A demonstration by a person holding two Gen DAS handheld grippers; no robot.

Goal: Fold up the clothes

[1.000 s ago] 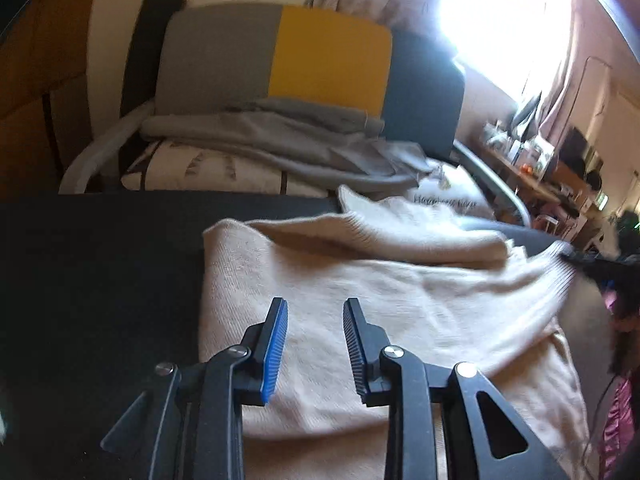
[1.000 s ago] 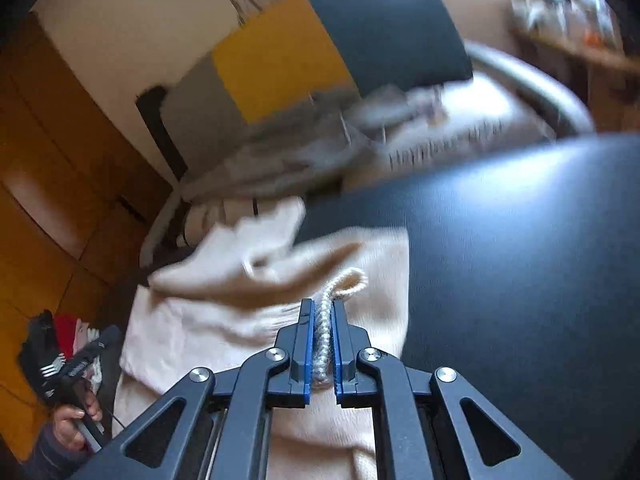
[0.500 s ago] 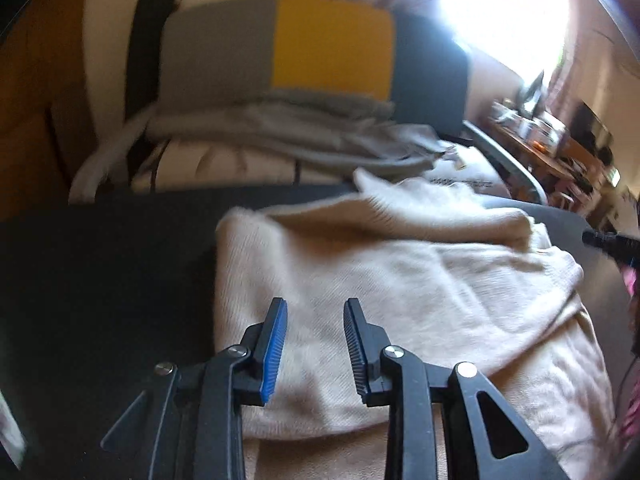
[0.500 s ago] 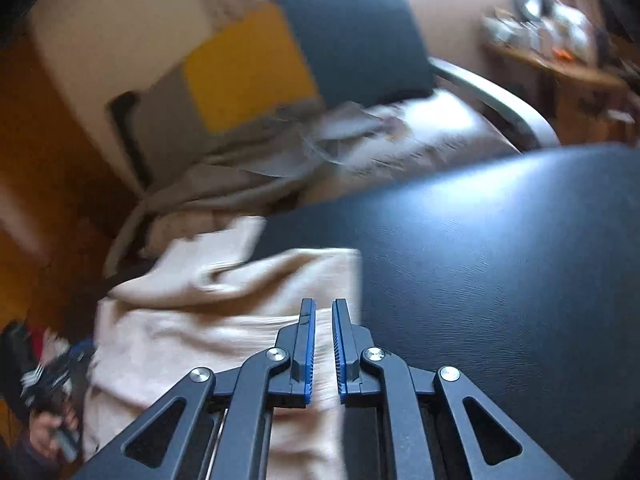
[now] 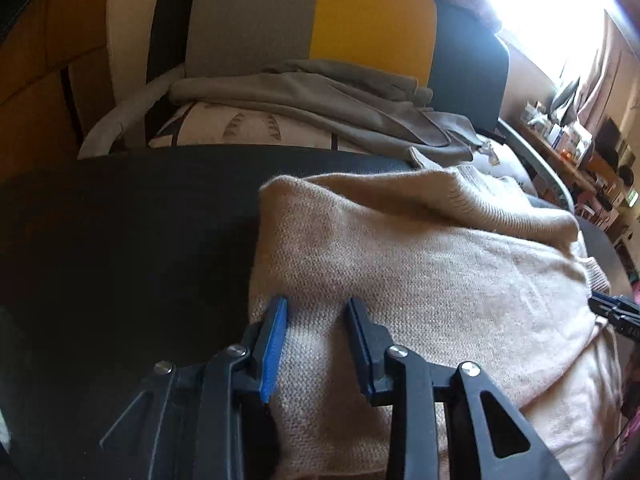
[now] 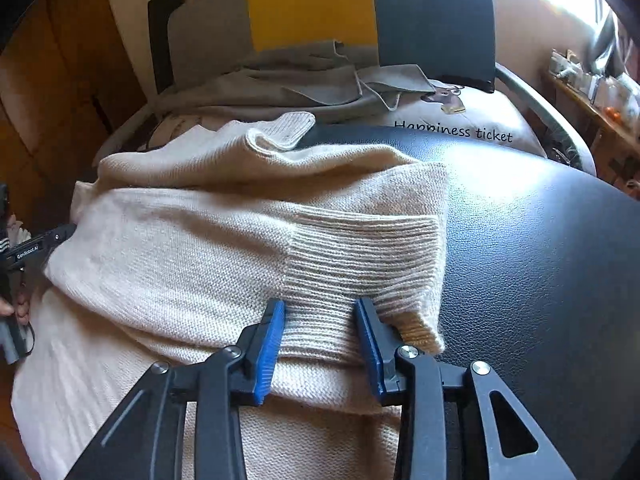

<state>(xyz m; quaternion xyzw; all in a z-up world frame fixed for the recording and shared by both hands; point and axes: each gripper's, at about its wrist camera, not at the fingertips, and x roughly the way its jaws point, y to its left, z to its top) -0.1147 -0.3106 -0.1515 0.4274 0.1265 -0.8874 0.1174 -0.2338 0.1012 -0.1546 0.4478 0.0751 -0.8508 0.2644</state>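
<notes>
A cream knitted sweater point(image 5: 420, 280) lies partly folded on a black table point(image 5: 120, 240). My left gripper point(image 5: 316, 312) hovers open over the sweater's left edge, nothing between its blue pads. In the right wrist view the same sweater point(image 6: 180, 248) shows a ribbed hem point(image 6: 360, 256) folded across its right side. My right gripper point(image 6: 320, 312) is open, its jaws standing either side of that ribbed hem without pinching it. The right gripper's tip point(image 5: 612, 312) peeks in at the right of the left wrist view; the left gripper point(image 6: 24, 256) with a hand shows at the far left.
Behind the table stands a chair with a grey, yellow and dark blue back point(image 5: 320, 24), holding a grey garment point(image 5: 320, 100) and a printed white cushion point(image 6: 460, 120). Bare black table point(image 6: 540, 260) extends to the right of the sweater. A cluttered shelf point(image 5: 568, 136) is at the far right.
My right gripper let go of the cream hem and opened; the hem now lies folded over the sweater. The left gripper stayed open and moved closer to the sweater's left edge.
</notes>
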